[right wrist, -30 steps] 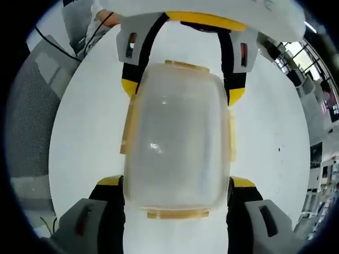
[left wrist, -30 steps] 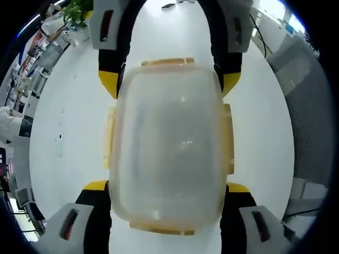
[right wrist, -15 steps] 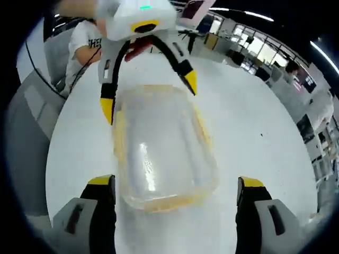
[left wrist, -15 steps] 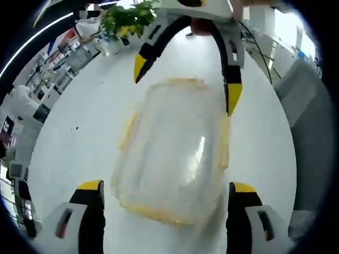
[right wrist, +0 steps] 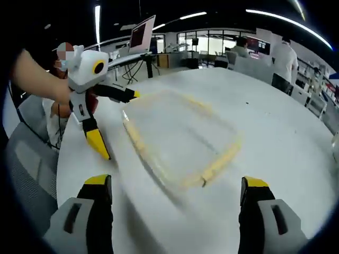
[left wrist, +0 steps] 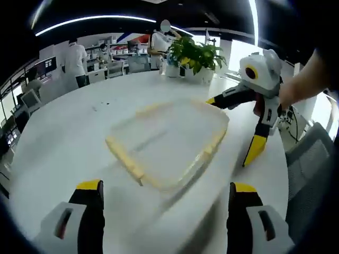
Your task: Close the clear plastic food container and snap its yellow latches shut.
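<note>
Broadly, a white round table carries the clear plastic food container, which lies flat near the table's middle, blurred, its yellow latches along the rim. In the left gripper view the left gripper has its jaws spread wide and empty, the container ahead of them and apart. In the right gripper view the right gripper is likewise released, the container beyond its tips. A potted plant stands at the far edge.

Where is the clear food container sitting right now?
The clear food container rests on the white table, ahead of the left gripper in the left gripper view, apart from its jaws, with the right gripper beside it.
</note>
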`<state>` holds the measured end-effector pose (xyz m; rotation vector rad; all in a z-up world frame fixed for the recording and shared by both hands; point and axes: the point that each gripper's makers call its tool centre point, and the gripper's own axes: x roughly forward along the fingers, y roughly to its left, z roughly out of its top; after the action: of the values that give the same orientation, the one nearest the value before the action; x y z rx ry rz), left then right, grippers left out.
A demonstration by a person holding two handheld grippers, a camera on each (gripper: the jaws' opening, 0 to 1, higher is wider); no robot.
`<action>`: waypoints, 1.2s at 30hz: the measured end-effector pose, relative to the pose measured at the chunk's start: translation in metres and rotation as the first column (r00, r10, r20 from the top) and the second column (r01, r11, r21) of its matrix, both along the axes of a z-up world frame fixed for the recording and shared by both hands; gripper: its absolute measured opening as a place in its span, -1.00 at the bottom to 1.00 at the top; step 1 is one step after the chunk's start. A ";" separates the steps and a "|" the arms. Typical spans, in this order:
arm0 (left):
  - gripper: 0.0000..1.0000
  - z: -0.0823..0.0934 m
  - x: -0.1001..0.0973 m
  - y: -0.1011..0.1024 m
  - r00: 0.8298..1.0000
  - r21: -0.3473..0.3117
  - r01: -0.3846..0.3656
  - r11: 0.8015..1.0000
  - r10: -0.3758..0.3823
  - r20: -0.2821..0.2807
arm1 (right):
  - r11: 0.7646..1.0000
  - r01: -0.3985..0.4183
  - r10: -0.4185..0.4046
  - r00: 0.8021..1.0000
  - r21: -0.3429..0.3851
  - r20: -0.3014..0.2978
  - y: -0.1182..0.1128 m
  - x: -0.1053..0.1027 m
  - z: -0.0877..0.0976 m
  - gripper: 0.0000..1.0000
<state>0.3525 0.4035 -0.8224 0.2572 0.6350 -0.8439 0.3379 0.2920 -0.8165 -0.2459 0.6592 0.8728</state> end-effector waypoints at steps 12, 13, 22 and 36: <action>0.83 0.005 -0.014 0.012 0.994 -0.070 -0.108 0.992 0.106 -0.033 | 0.988 0.145 -0.144 0.989 0.057 -0.016 -0.017 -0.004 0.013 0.89; 0.83 0.006 -0.014 0.015 0.993 -0.072 -0.117 0.991 0.115 -0.034 | 0.988 0.145 -0.144 0.989 0.058 -0.015 -0.017 -0.006 0.015 0.89; 0.78 0.022 -0.030 0.039 0.972 -0.156 -0.228 0.961 0.218 -0.083 | 0.959 0.251 -0.248 0.968 0.134 -0.041 -0.037 -0.024 0.037 0.85; 0.70 0.058 -0.060 0.076 0.900 -0.337 -0.430 0.838 0.369 -0.230 | 0.862 0.446 -0.429 0.895 0.242 -0.123 -0.085 -0.050 0.072 0.77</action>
<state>0.2928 0.4796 -0.7644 -0.2955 0.6275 -0.5638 0.2880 0.2073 -0.7441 0.1740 0.6180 0.5195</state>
